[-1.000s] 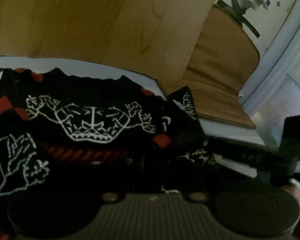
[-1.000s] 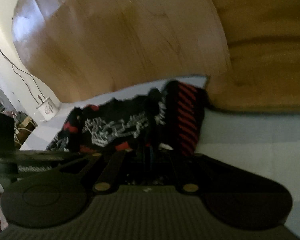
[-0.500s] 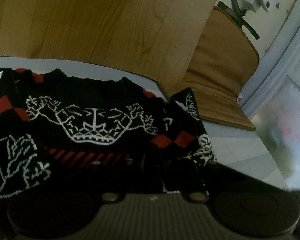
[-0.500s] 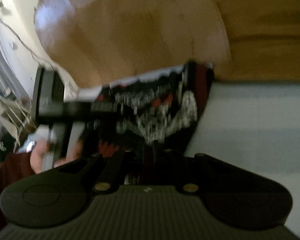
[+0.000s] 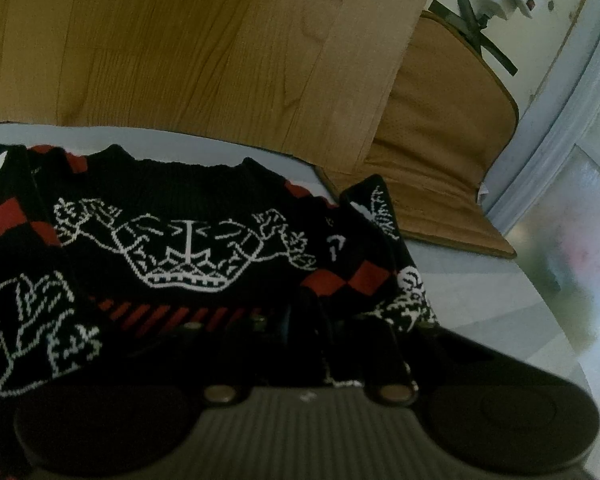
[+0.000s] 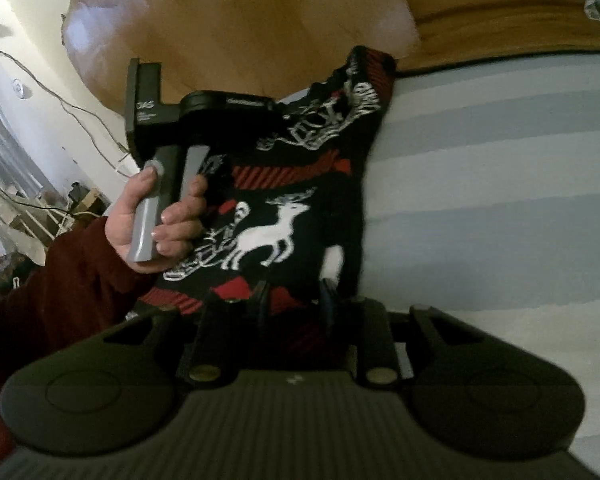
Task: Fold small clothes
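On the pale striped bed [image 6: 500, 184] lies a black knit sweater [image 5: 188, 240] with white and red patterns. Left gripper [image 5: 304, 320] has its fingers pressed together, pinching the hem; right gripper [image 6: 292, 300] likewise pinches a fabric edge. One sleeve [image 5: 384, 248] looks laid inward, so folding seems begun, with most folds left.

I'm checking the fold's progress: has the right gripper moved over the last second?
Yes. Against the wooden headboard, the right gripper has swung: the sweater now fills its view, and the left hand has come into sight.
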The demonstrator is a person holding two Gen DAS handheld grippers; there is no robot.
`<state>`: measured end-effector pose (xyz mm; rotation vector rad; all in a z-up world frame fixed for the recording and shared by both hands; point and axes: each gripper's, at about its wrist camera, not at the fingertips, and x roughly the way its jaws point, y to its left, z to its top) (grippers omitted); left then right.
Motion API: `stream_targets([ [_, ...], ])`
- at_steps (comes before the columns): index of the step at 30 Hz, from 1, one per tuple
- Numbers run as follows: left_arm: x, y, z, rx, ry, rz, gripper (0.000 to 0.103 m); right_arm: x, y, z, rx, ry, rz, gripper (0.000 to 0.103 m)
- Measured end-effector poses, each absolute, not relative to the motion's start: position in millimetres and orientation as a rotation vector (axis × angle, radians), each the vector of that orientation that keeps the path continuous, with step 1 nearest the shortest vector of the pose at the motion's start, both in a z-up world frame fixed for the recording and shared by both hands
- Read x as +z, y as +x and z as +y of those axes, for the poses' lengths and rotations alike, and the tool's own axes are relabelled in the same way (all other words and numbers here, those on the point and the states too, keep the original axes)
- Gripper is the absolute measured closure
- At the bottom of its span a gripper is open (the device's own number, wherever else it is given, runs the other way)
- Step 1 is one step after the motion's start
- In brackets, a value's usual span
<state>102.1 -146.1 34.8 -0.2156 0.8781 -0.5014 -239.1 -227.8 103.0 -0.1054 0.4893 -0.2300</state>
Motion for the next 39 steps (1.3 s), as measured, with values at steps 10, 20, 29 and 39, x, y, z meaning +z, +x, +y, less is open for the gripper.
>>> stream_targets([
  [10,38,93,-151,-0.492,-0.145,0.841,0.083,110,-293,-207,-0.215,-0.09,0.419,0.093],
  [20,43,63,-190,-0.377,0.183,0.721,0.07,112,-285,-216,-0.288,-0.121,0.404,0.069],
  [29,88,26,-135,-0.369,-0.098,0.667,0.066,202,-171,-219,-0.192,-0.251,0.308,0.069],
  [39,49,13,-172,-0.419,0.098,0.744,0.067,210,-33,-330,-0.357,-0.017,0.408,0.085],
])
